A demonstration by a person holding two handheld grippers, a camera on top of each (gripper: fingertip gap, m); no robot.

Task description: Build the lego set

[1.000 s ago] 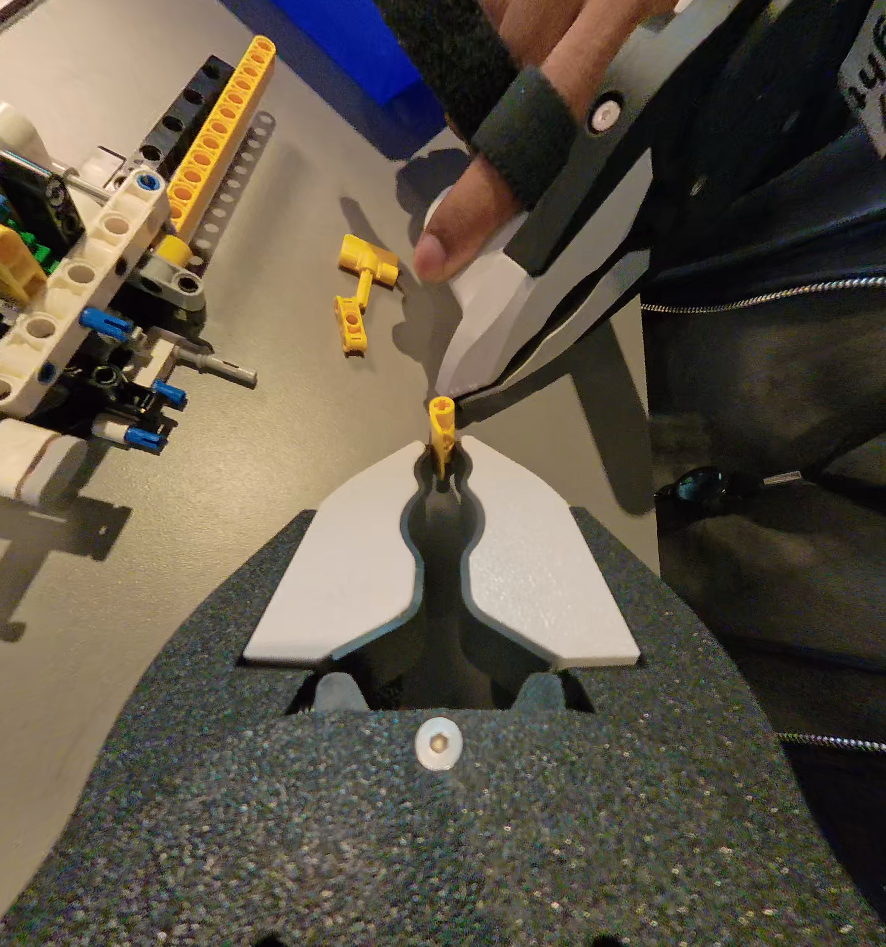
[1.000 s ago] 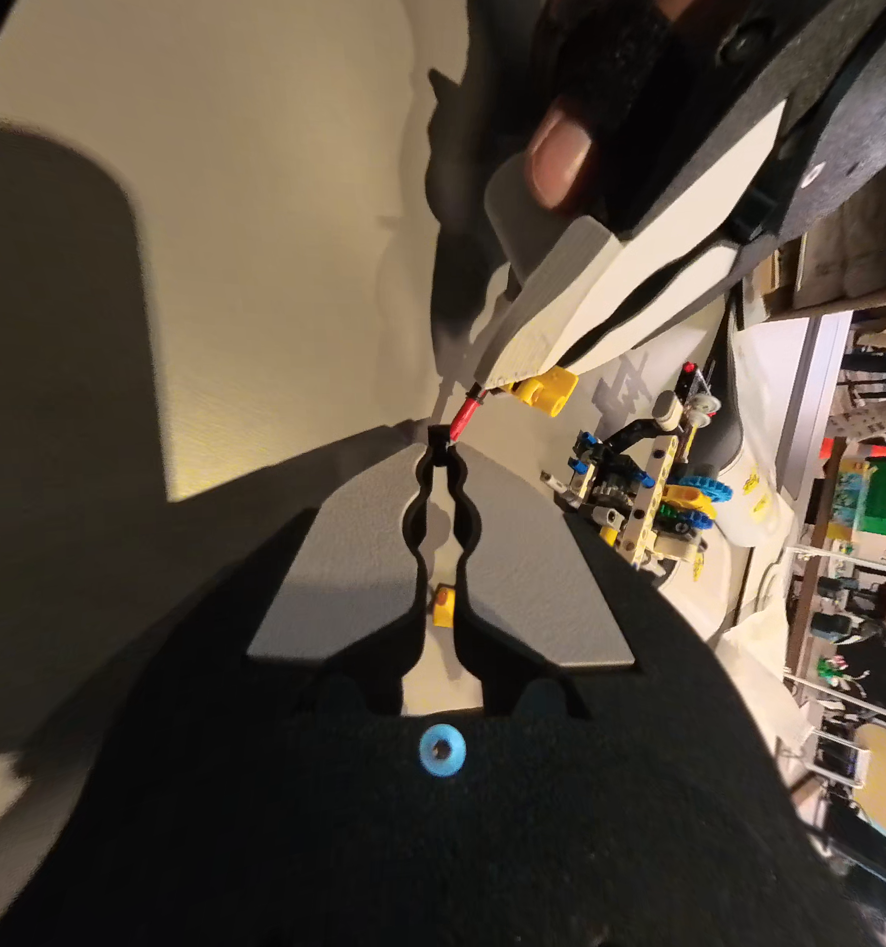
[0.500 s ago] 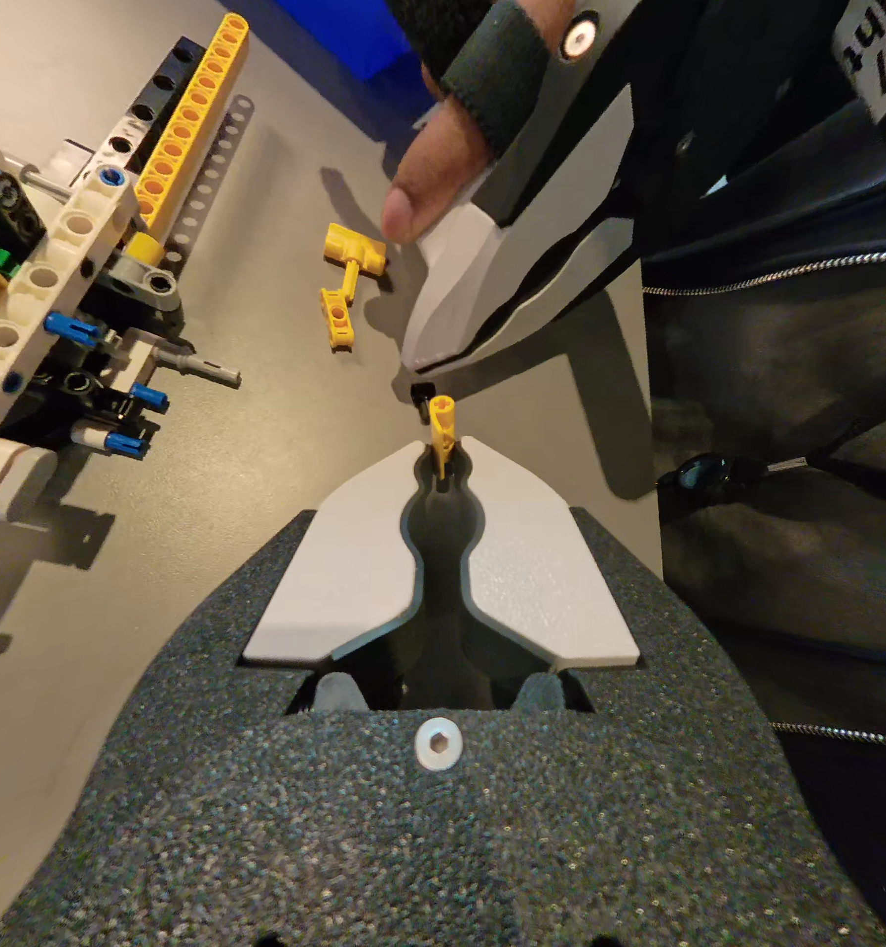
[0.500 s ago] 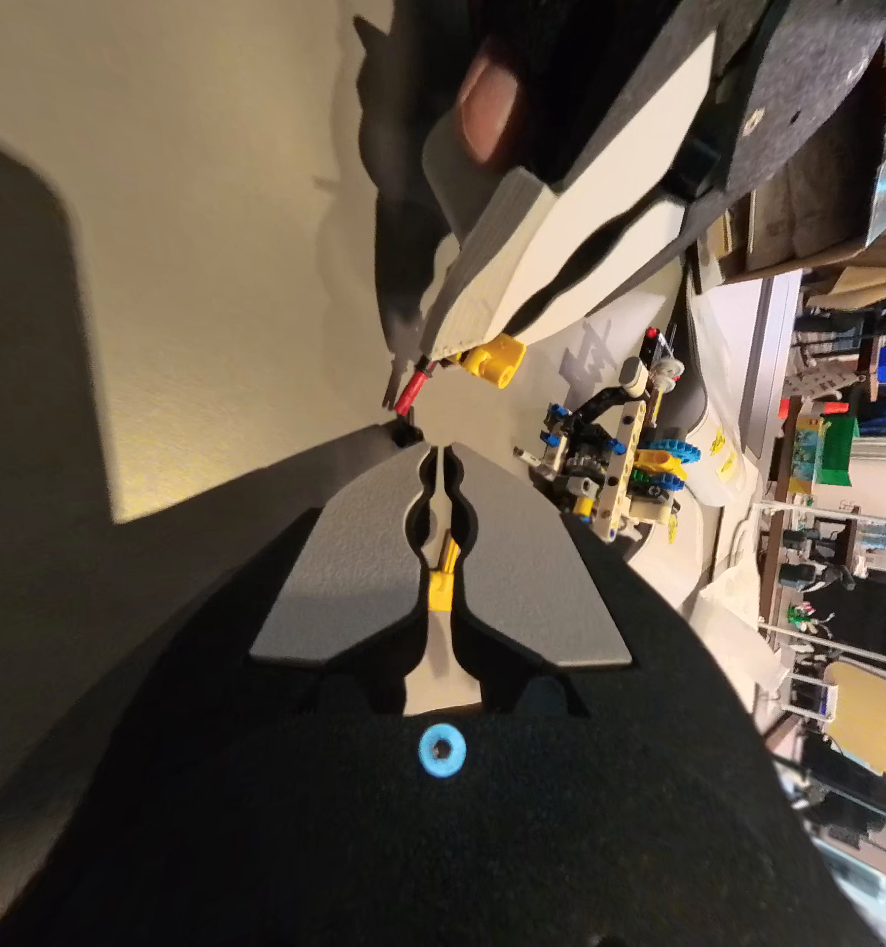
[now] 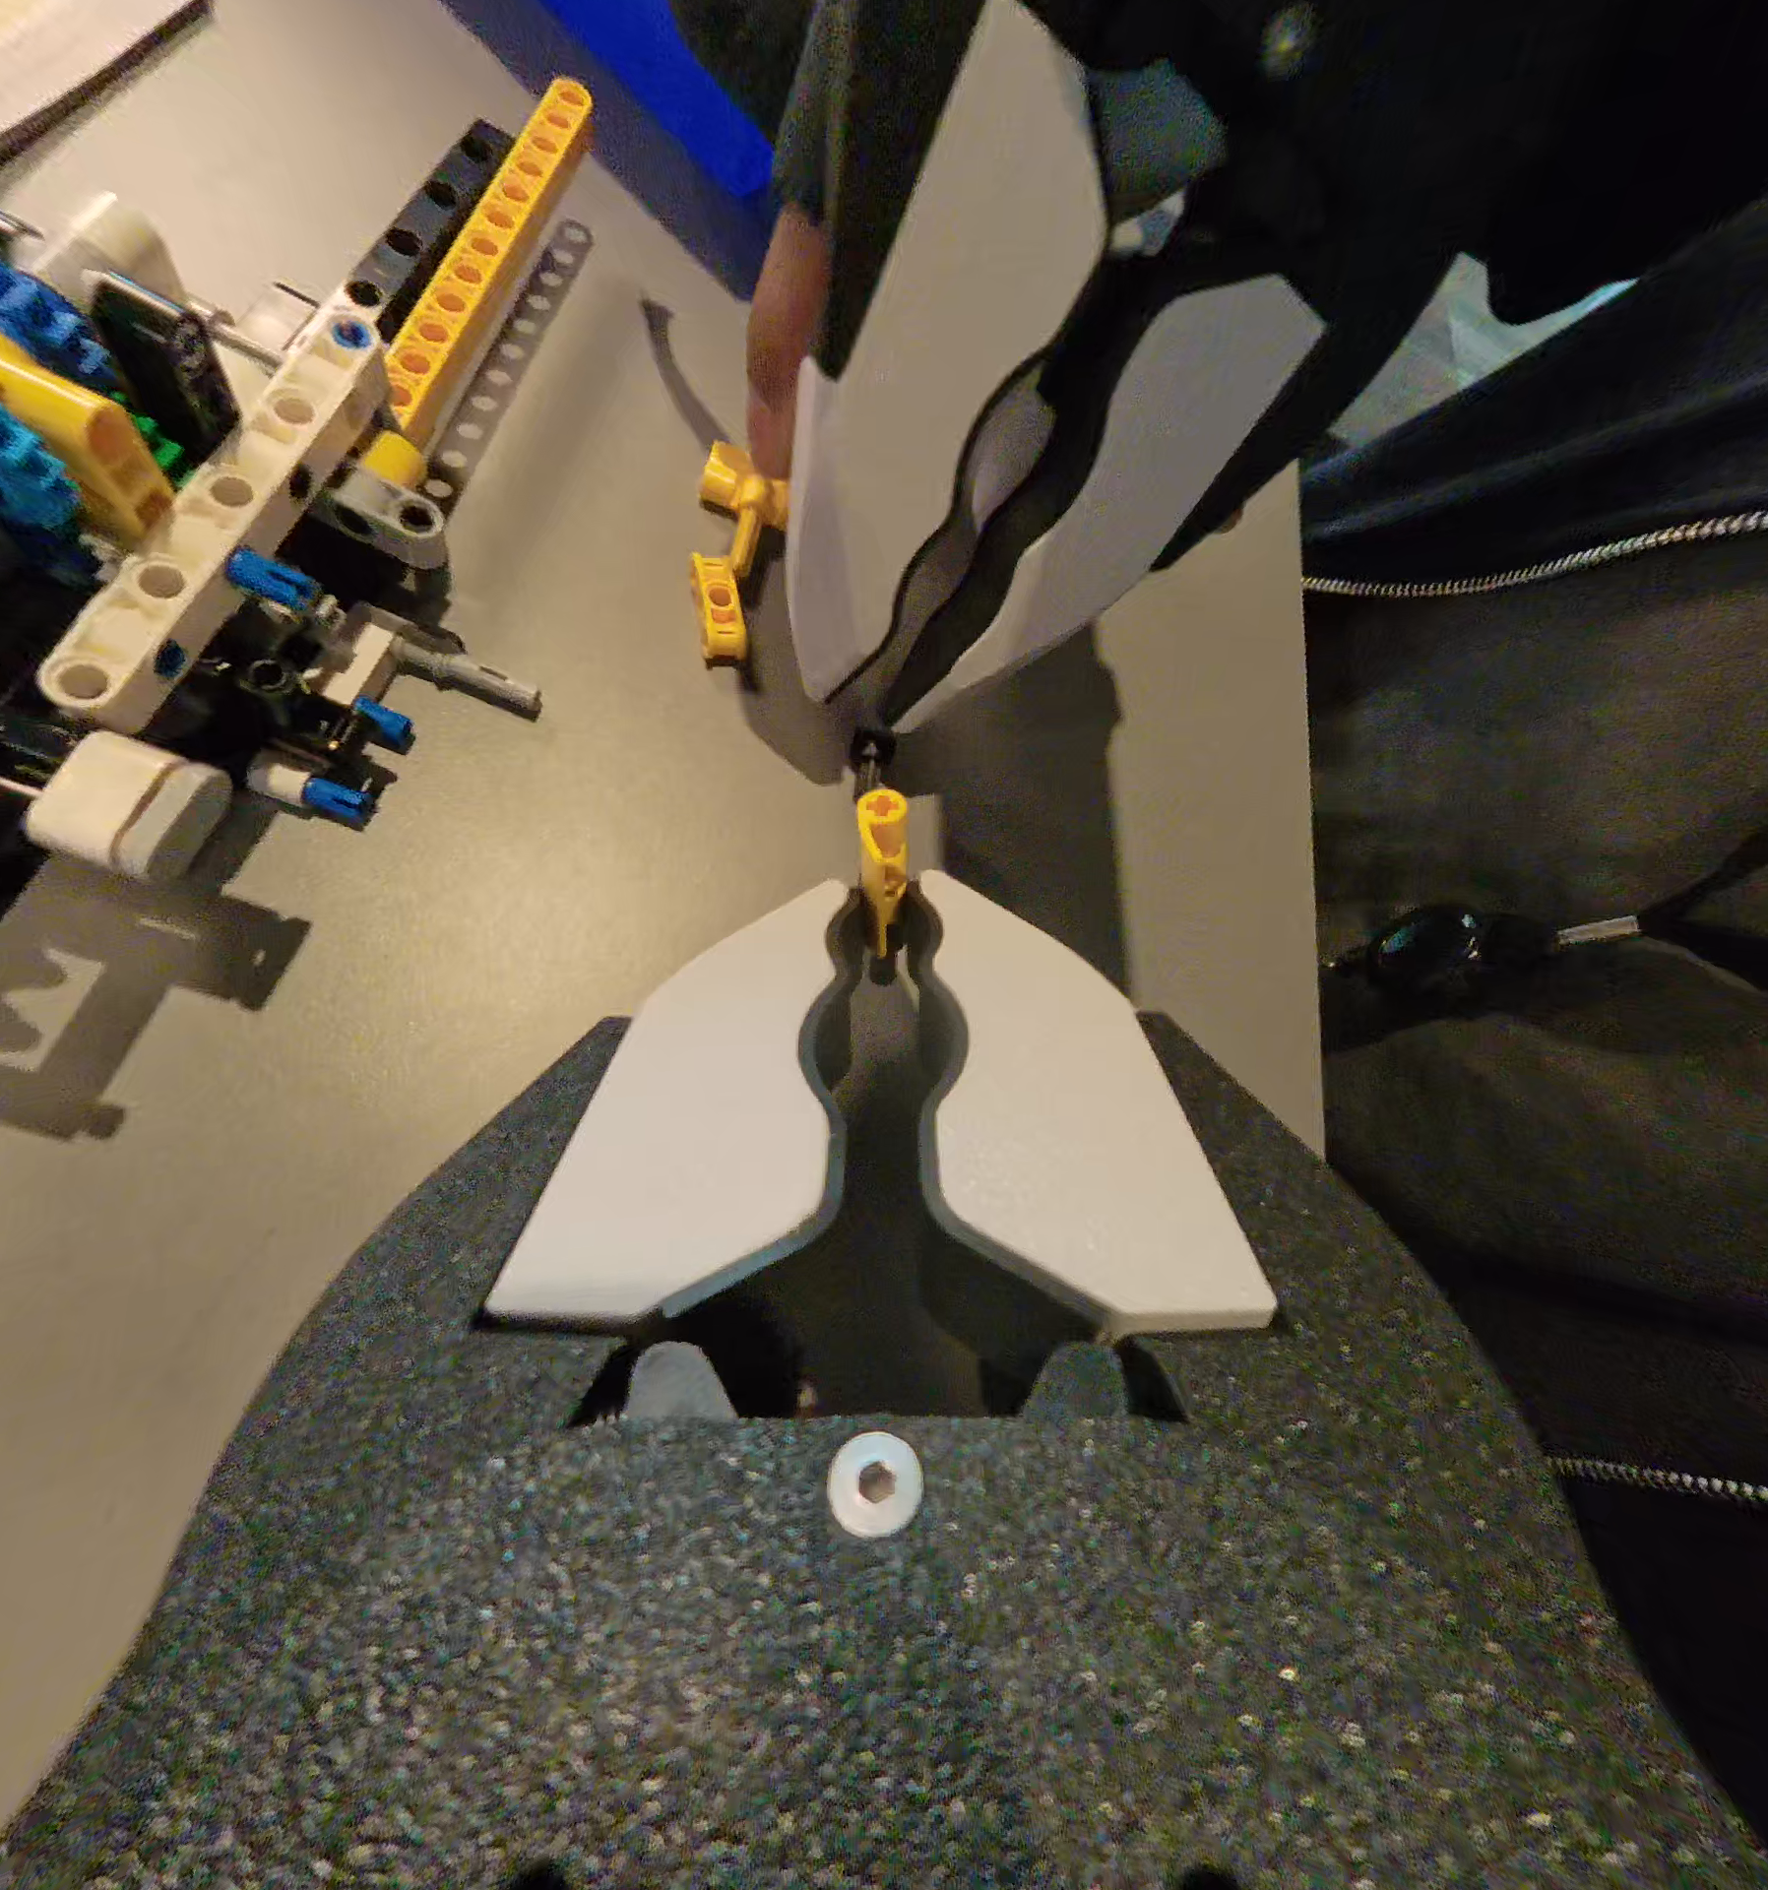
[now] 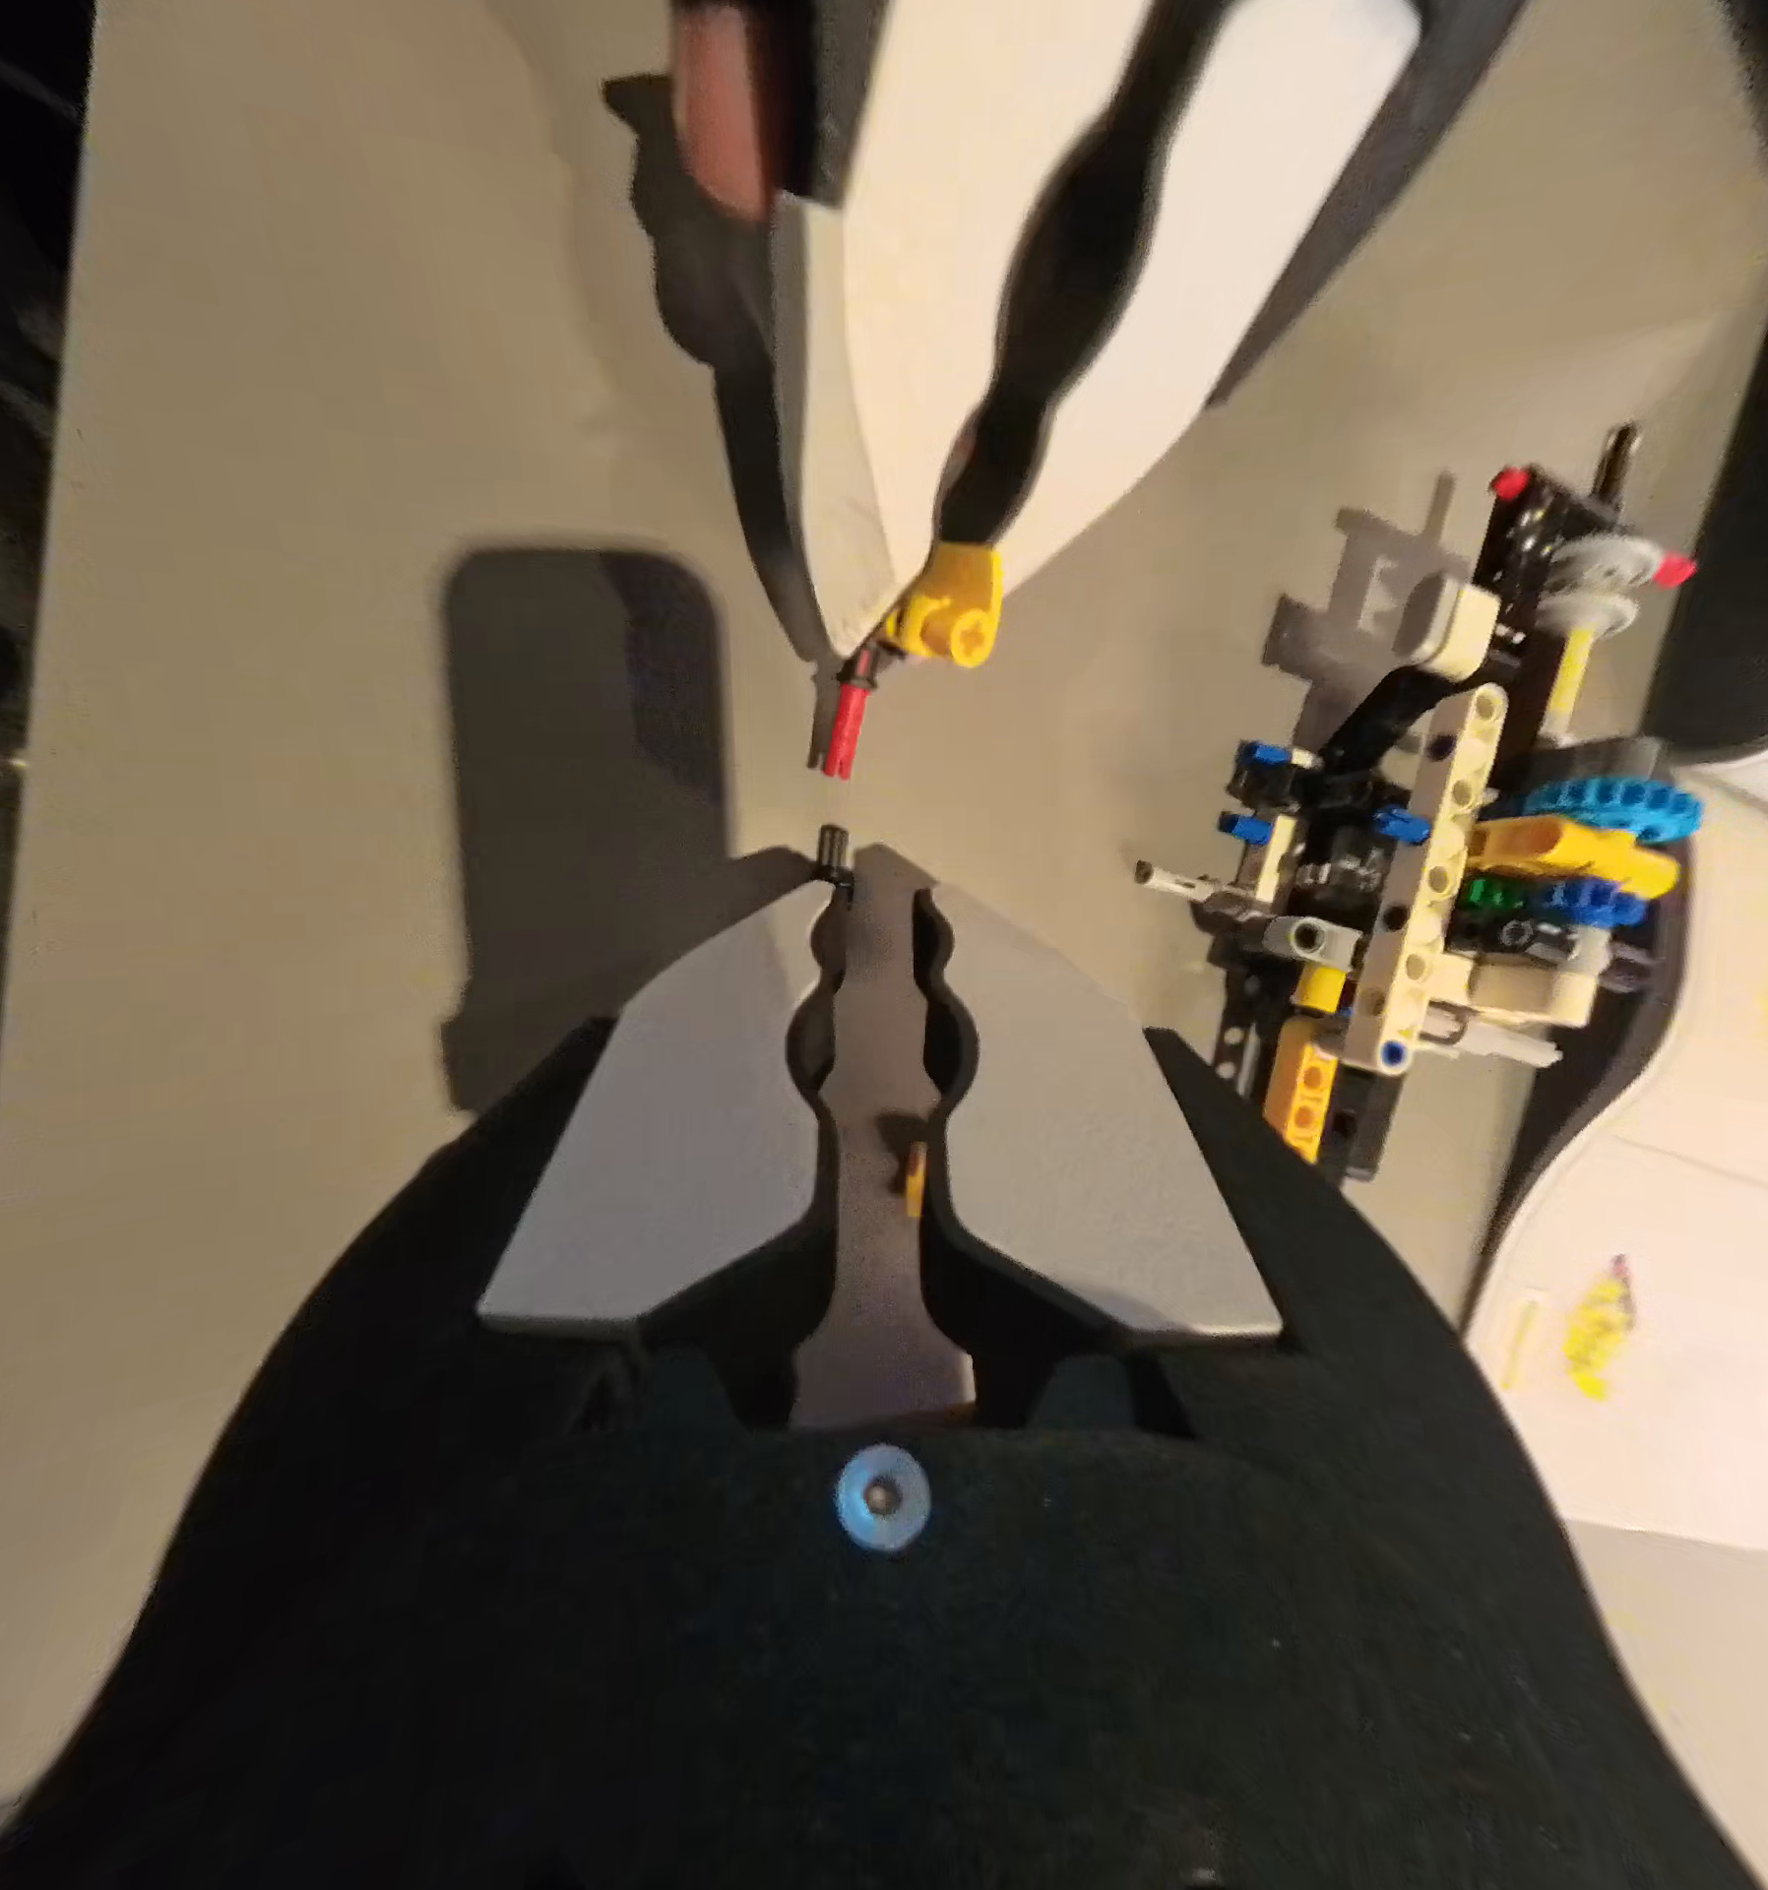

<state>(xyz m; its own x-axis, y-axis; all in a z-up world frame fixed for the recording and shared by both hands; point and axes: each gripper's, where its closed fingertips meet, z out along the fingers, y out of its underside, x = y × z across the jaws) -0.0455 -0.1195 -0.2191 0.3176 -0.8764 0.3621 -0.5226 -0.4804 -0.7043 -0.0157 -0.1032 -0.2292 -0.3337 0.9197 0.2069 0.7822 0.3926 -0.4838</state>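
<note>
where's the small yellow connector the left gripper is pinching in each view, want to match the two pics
Left wrist view: the yellow connector sits centre frame, pinched at the left gripper fingertips.
Right wrist view: the same connector is upper centre, at the tip of the far gripper, with a red pin sticking out of it.
Shared landmark: the partly built lego model on the table, at left in the left wrist view, at right in the right.

Two grippers: the left gripper (image 5: 882,900) low in the frame's centre, the right gripper (image 6: 837,882) likewise. One part-built lego model (image 5: 195,511) at upper left. Two loose yellow connectors: one (image 5: 880,849) at centre, one (image 5: 732,557) above it. One black pin (image 6: 833,855). One red axle pin (image 6: 844,721).
</note>
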